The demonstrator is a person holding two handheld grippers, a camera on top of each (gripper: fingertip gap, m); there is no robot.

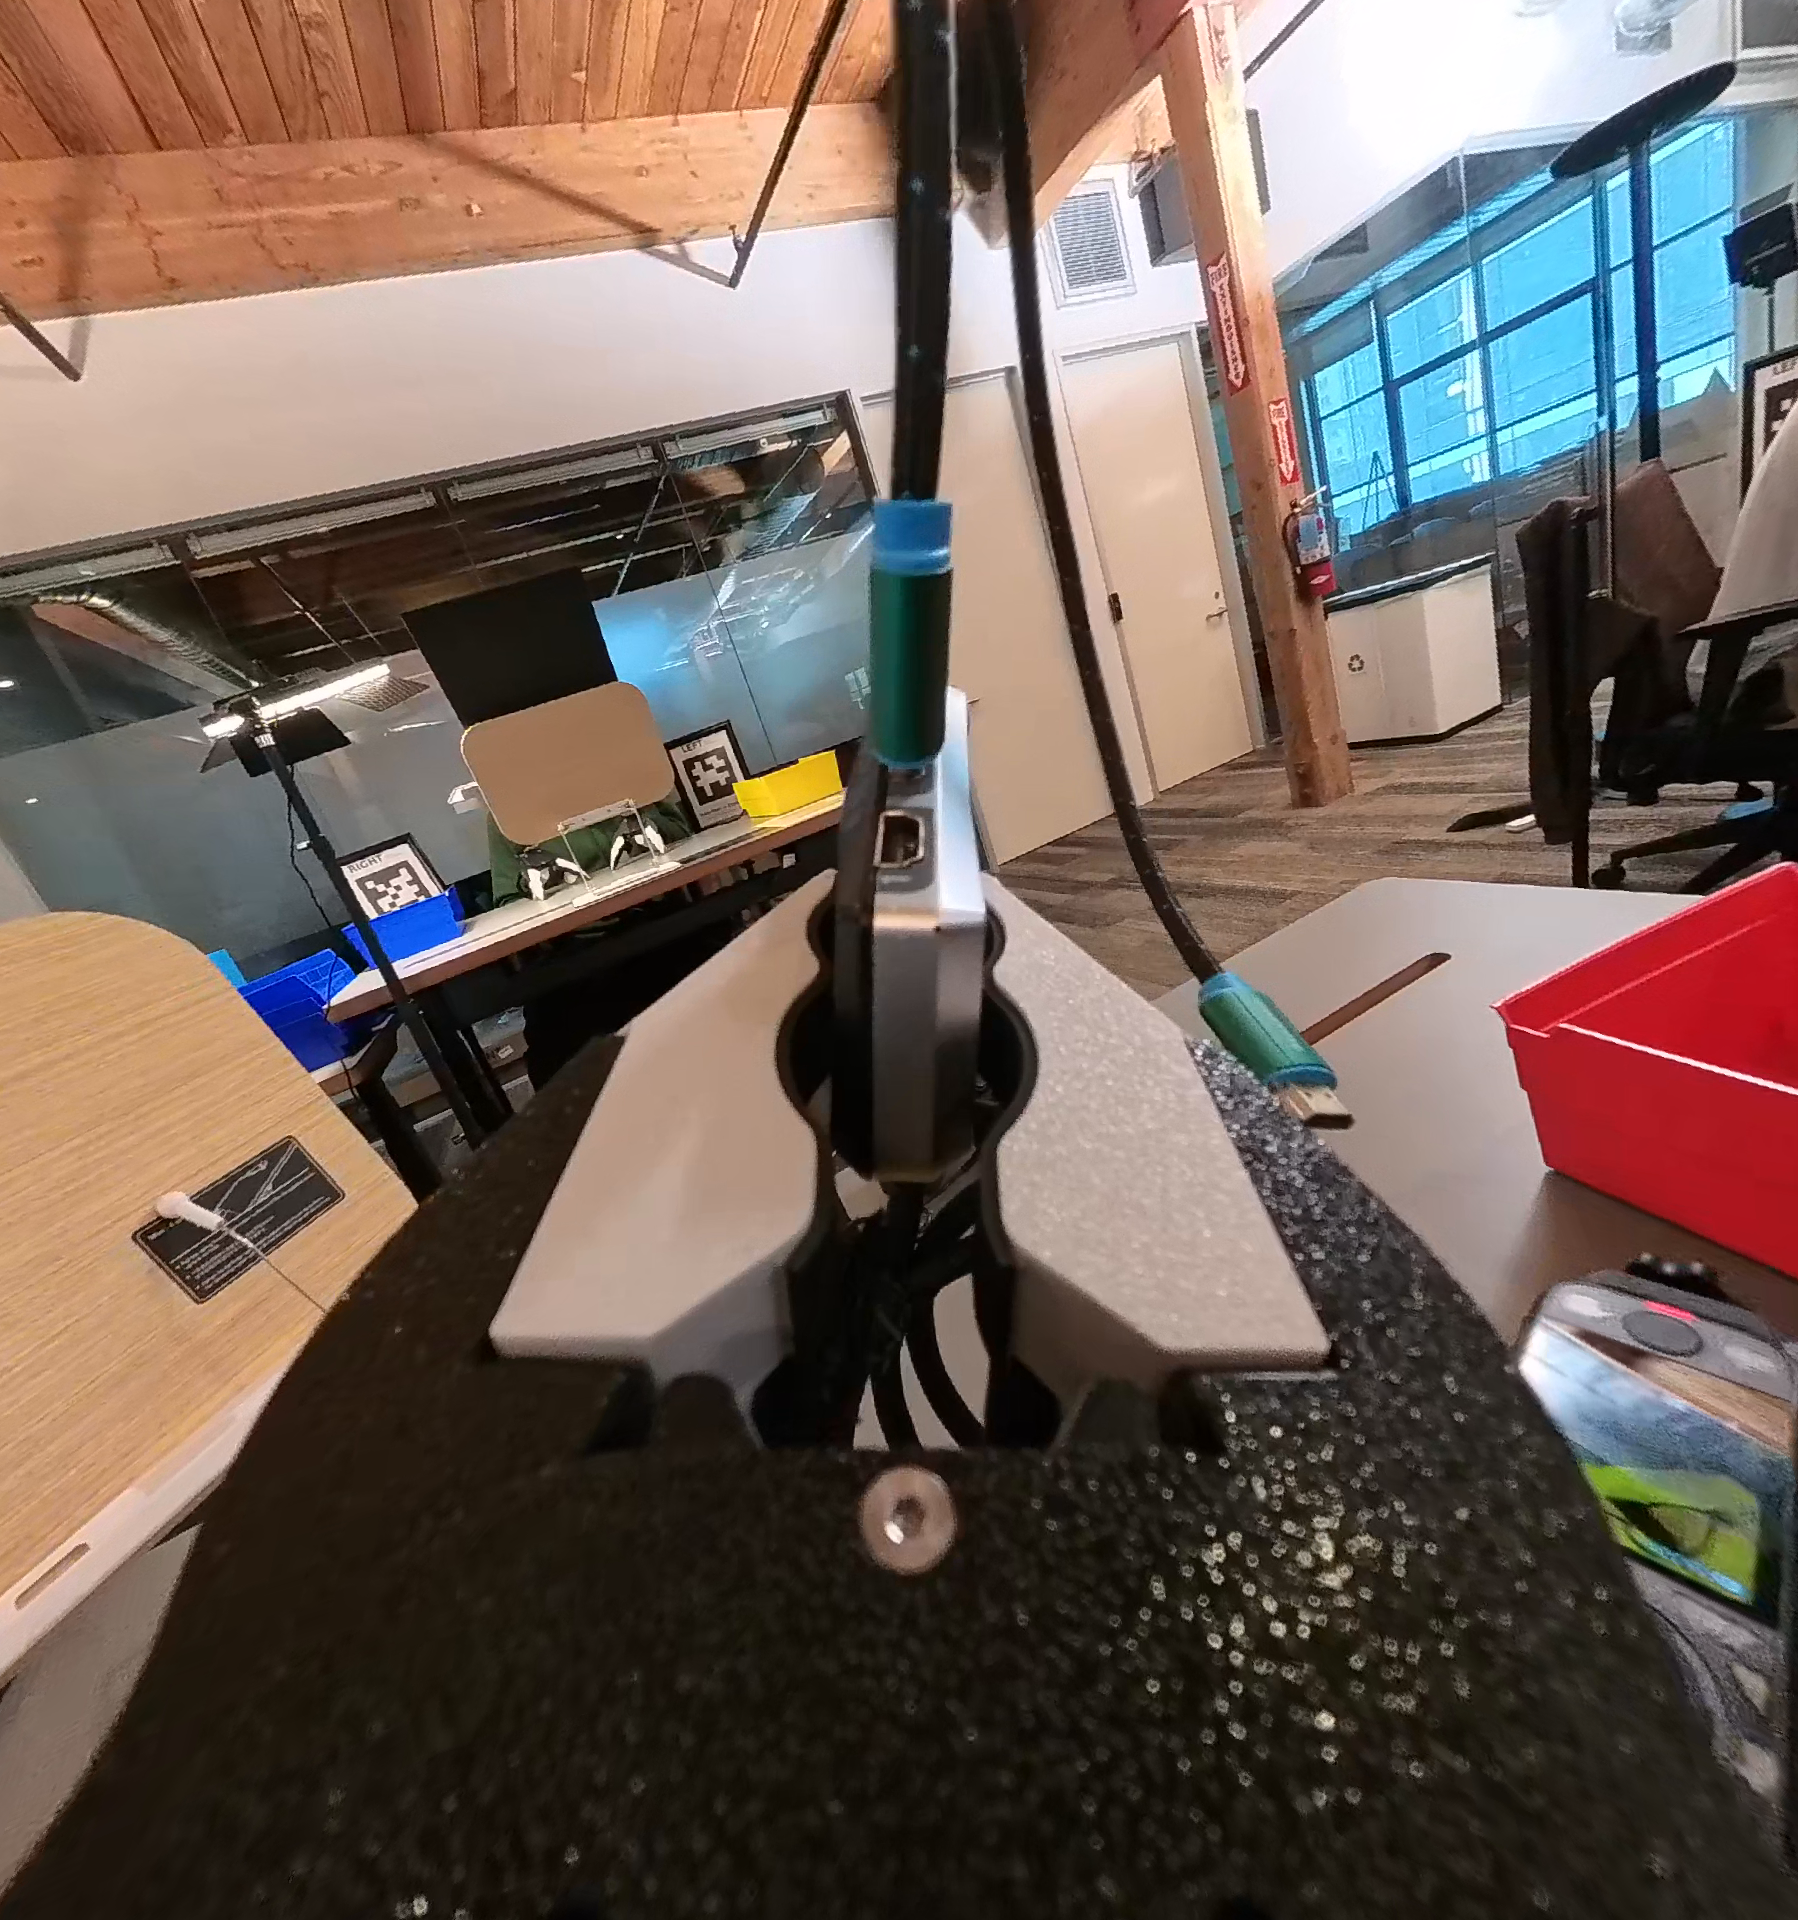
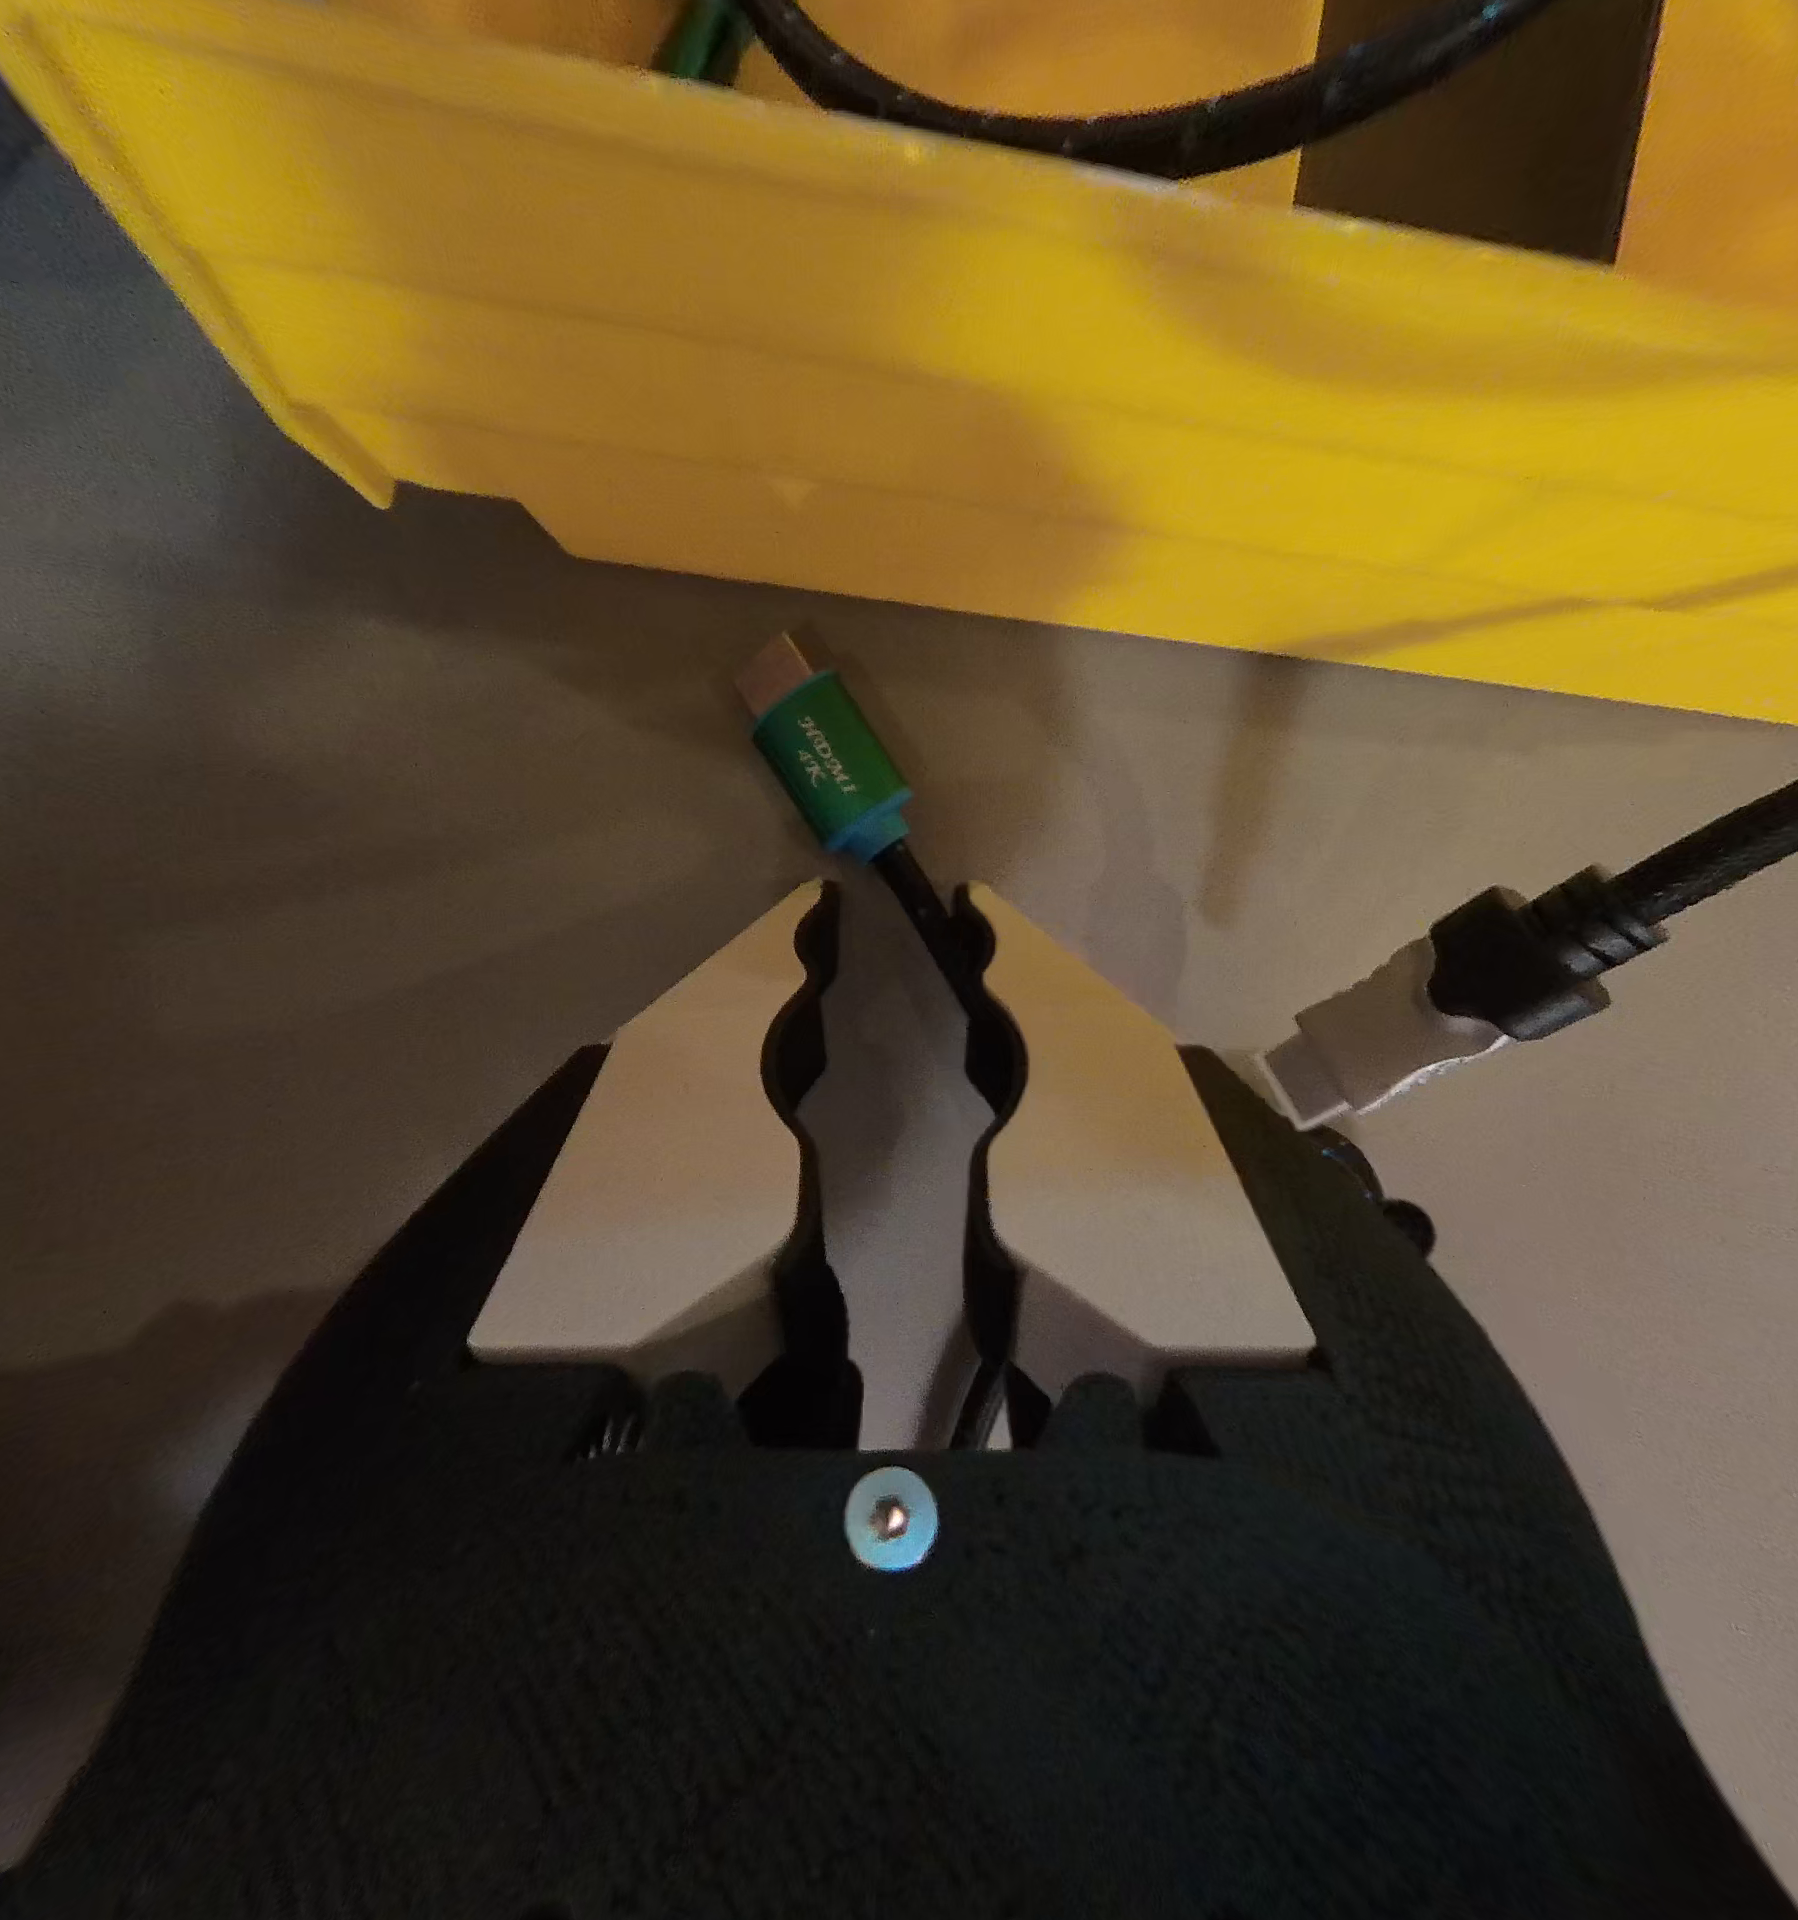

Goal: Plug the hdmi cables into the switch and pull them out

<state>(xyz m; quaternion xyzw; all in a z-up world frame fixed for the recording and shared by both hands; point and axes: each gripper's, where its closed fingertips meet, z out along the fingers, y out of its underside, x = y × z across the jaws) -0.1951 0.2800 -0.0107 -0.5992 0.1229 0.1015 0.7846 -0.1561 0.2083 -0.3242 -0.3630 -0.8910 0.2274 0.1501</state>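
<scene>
Left wrist view: my left gripper point(image 1: 910, 1029) is clenched on the switch point(image 1: 905, 935), held edge-up at frame centre, with one green plug point(image 1: 910, 644) seated on top and an empty port facing me. A second green connector point(image 1: 1264, 1044) lies on the table point(image 1: 1414, 1174) at centre right, near the red bin point(image 1: 1695, 1081).

In the right wrist view, my right gripper point(image 2: 890, 904) stands parted around the braided cable point(image 2: 926, 925), just behind that connector point(image 2: 833, 769), below the yellow bin point(image 2: 874, 364). I judge the cord springy and slippery; the rigid shell is the better hold.
</scene>
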